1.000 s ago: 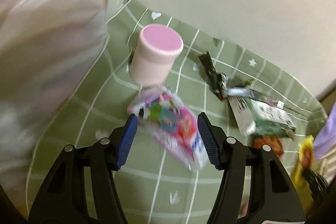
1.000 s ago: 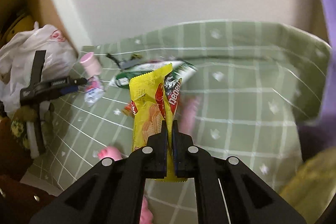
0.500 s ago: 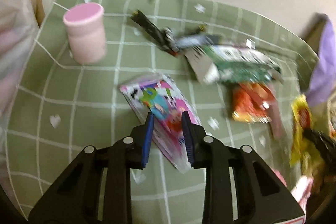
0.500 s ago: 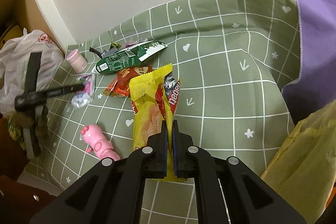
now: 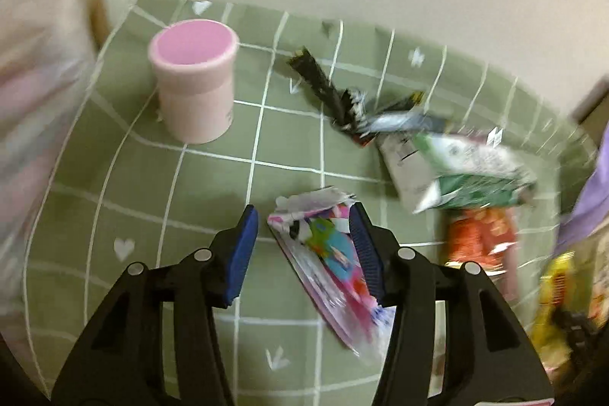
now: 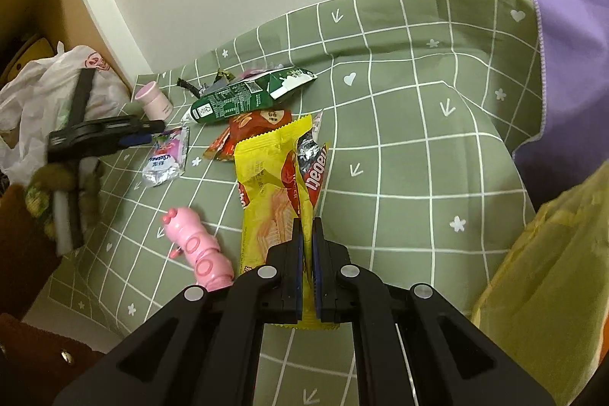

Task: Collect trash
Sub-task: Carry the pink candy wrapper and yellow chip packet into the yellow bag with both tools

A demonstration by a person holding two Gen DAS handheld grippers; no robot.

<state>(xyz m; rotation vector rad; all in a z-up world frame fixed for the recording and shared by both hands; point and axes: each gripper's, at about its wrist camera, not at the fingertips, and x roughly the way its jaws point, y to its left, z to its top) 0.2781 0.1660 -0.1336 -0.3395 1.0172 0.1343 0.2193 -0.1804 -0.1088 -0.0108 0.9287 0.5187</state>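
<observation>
My left gripper is open, its jaws either side of a pink cartoon-print wrapper that lies on the green checked cloth against the right finger. My right gripper is shut on a yellow wafer wrapper and holds it over the cloth. A green wrapper, an orange-red wrapper and a black wrapper lie further right. In the right wrist view the left gripper is beside the pink wrapper.
A pink cylindrical cup stands at the cloth's back left. A pink toy lies near the front edge. A white plastic bag hangs at left; a yellow bag and purple cloth are at right.
My left gripper has opened wide around the pink wrapper, which was between nearly shut jaws half a second ago. My right gripper still grips the yellow wrapper and has shifted a little.
</observation>
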